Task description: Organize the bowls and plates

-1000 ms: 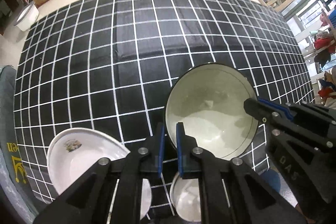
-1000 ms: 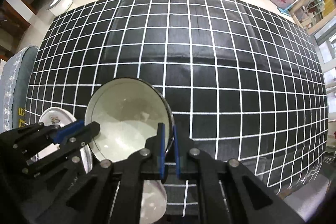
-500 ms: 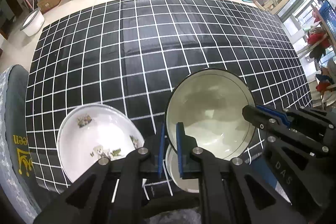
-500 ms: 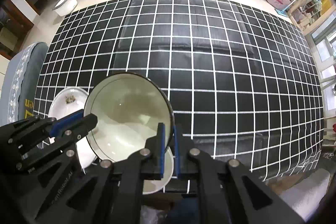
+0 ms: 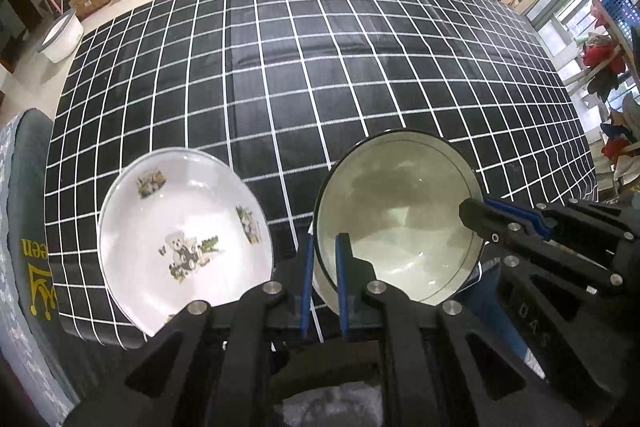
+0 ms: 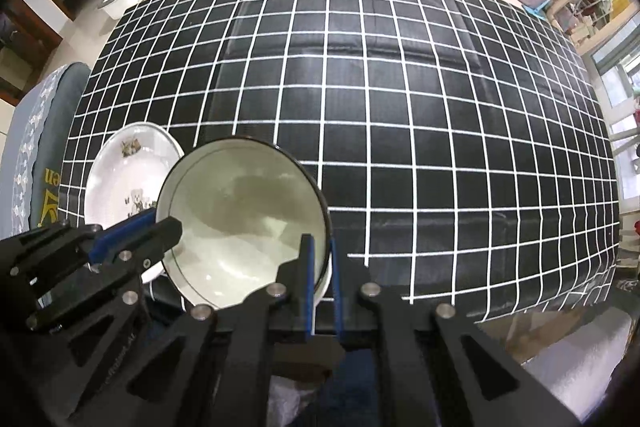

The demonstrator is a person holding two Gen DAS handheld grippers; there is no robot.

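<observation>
The dark-rimmed bowl is held in the air between my two claws, clear of the black grid-patterned tablecloth and tilted so its pale inside faces both cameras. My left gripper is pinched on the bowl's near-left rim, blue pads pressed against the wall inside and out; my right gripper is pinched the same way on the opposite rim, and each claw shows in the other's view clamped at the far edge. Compared with a second ago, the bowl has come up and back toward the near table edge: more cloth is now visible beyond it, and the small white bowl that lay under it earlier shows only as a sliver of white below the rim. The teddy-bear plate, half hidden by my left claw before, now lies in full view on the cloth, just left of the bowl and apart from it. A grey cushioned seat sits beside the table's left edge.
</observation>
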